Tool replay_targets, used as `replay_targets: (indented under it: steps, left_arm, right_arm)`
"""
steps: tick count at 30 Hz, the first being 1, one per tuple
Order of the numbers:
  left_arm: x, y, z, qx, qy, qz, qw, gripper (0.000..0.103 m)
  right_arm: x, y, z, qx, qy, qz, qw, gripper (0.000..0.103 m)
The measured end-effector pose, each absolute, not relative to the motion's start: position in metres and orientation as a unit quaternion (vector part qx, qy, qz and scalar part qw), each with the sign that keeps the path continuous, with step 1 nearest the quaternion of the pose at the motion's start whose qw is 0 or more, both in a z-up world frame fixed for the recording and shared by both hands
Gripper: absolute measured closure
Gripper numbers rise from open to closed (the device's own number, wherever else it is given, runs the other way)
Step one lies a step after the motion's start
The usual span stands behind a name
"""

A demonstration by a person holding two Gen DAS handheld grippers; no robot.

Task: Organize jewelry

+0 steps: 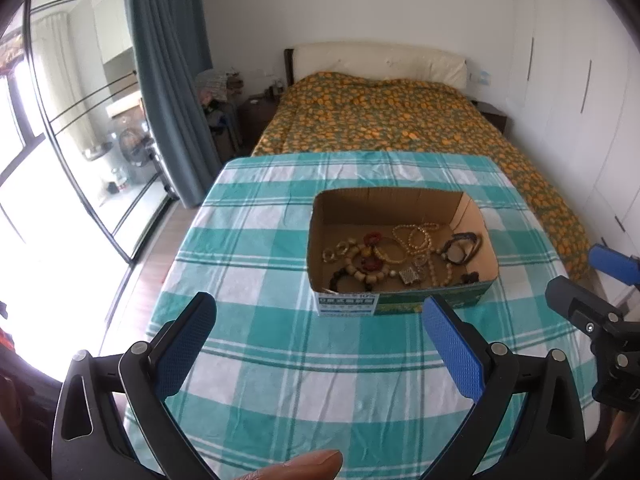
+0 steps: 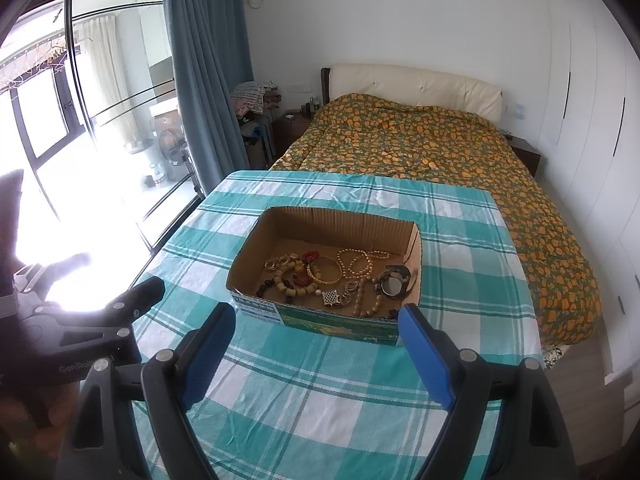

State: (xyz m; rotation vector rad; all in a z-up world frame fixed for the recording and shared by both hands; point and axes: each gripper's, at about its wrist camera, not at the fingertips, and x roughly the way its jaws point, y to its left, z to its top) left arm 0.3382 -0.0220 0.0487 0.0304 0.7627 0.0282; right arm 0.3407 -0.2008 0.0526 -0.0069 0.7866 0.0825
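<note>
An open cardboard box (image 1: 432,204) stands on a table with a teal checked cloth (image 1: 260,248). Inside lie several pieces of jewelry: bead bracelets (image 1: 364,266), a pale bead necklace (image 1: 416,236) and a watch (image 1: 460,250). The box (image 2: 332,220) and the jewelry (image 2: 320,272) also show in the right wrist view. My left gripper (image 1: 320,320) is open and empty, just short of the box's near side. My right gripper (image 2: 320,328) is open and empty, also before the box. The right gripper shows at the right edge of the left wrist view (image 1: 600,300).
A bed with an orange patterned cover (image 1: 400,120) lies behind the table. A blue curtain (image 1: 172,80) and a glass sliding door (image 1: 60,140) are on the left. White wardrobes (image 1: 580,80) stand on the right. A fingertip (image 1: 304,466) shows at the bottom edge.
</note>
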Motion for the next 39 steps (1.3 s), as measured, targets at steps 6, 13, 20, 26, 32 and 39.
replay_targets:
  steps: [6,13,20,26,32,39]
  left_arm:
    - [0.3366,-0.0237,0.0493,0.018,0.372,0.012,0.928,0.000]
    - [0.3357,-0.0244,0.0505,0.016,0.370,0.008,0.929,0.000]
    - [0.3357,-0.0255,0.0504,0.018,0.371,0.001,0.928,0.000]
    - [0.3358,-0.0255,0.0502,0.018,0.371,0.002,0.928,0.000]
    - [0.3354,-0.0244,0.0513,0.018,0.371,0.002,0.929,0.000]
    - [0.3358,-0.0229,0.0510,0.017,0.372,0.004,0.928,0.000]
  right_arm:
    - [0.3394,-0.2005,0.0531,-0.004,0.383,0.040,0.923,0.018]
    - [0.3376,-0.2005,0.0540,-0.004,0.385,0.040,0.922,0.018]
    - [0.3368,-0.2019,0.0544,-0.005,0.386,0.038,0.922,0.018]
    - [0.3374,-0.2038,0.0546,-0.006,0.386,0.036,0.922,0.018]
    - [0.3374,-0.2048,0.0546,-0.006,0.385,0.036,0.922,0.018]
    - [0.3373,-0.2042,0.0549,-0.007,0.385,0.036,0.922,0.018]
